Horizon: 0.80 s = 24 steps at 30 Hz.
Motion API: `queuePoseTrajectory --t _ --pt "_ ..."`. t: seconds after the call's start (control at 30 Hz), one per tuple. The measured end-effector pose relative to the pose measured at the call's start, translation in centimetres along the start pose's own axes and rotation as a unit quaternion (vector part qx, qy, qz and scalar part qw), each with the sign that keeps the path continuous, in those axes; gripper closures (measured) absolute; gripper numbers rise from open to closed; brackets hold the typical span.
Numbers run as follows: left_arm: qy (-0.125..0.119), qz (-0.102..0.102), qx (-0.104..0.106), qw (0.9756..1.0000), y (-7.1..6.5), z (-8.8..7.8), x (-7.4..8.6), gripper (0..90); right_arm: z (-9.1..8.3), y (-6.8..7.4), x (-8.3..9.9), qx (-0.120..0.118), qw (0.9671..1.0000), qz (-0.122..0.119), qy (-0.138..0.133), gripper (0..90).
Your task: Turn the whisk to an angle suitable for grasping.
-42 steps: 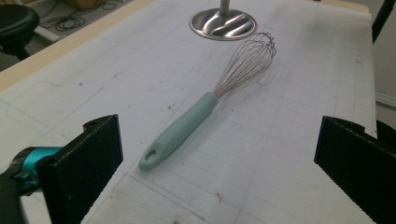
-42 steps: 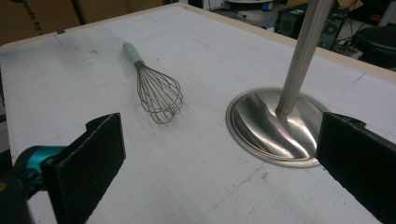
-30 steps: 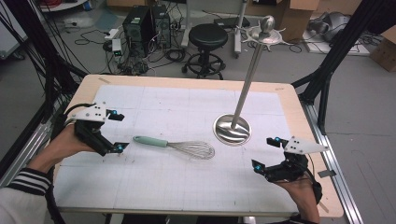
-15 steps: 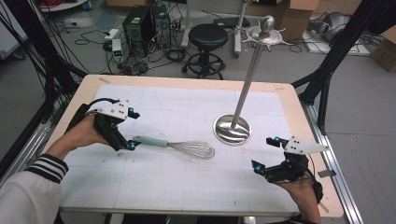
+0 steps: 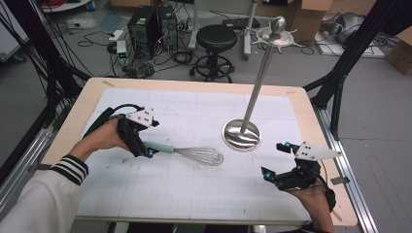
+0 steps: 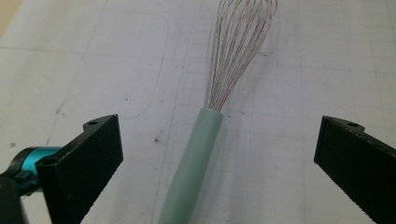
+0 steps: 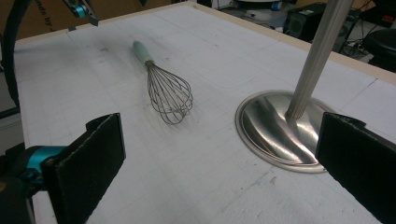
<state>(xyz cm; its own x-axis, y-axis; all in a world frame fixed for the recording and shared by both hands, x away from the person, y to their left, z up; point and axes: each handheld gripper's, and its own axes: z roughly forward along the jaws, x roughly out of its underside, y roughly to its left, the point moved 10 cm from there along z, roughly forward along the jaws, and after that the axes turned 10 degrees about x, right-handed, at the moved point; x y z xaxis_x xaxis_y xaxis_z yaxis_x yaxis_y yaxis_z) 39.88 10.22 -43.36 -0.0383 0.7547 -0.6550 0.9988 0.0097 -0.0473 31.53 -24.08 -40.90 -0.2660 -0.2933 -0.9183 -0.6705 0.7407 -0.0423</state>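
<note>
- Left tongs point(image 5: 145, 149) stood wide apart, astride the pale green handle of the whisk point(image 5: 194, 154), a jaw on each side with clear gaps and no contact visible in the left gripper view.
- Right tongs point(image 5: 274, 160) were also wide and held nothing, near the surface's point(image 5: 194, 97) right front corner.
- Whisk lay flat mid-surface, wire head toward the steel stand point(image 5: 242, 135).
- Open white sheet stretched between the whisk and the front edge.
- Stand's round base sat right of centre, its pole leaning up and back.
</note>
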Motion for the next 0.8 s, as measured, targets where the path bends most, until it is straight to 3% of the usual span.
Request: queuePoseTrajectory --t 0.5,0.8 --pt "0.045 0.009 0.028 0.9986 0.9 4.2 1.0 3.2 -0.1 0.0 0.1 -0.001 1.0000 0.003 0.001 0.6" --pt "0.070 0.007 0.035 0.9969 1.2 5.5 1.8 12.0 0.0 0.1 0.2 -0.003 1.0000 0.002 0.001 0.6"
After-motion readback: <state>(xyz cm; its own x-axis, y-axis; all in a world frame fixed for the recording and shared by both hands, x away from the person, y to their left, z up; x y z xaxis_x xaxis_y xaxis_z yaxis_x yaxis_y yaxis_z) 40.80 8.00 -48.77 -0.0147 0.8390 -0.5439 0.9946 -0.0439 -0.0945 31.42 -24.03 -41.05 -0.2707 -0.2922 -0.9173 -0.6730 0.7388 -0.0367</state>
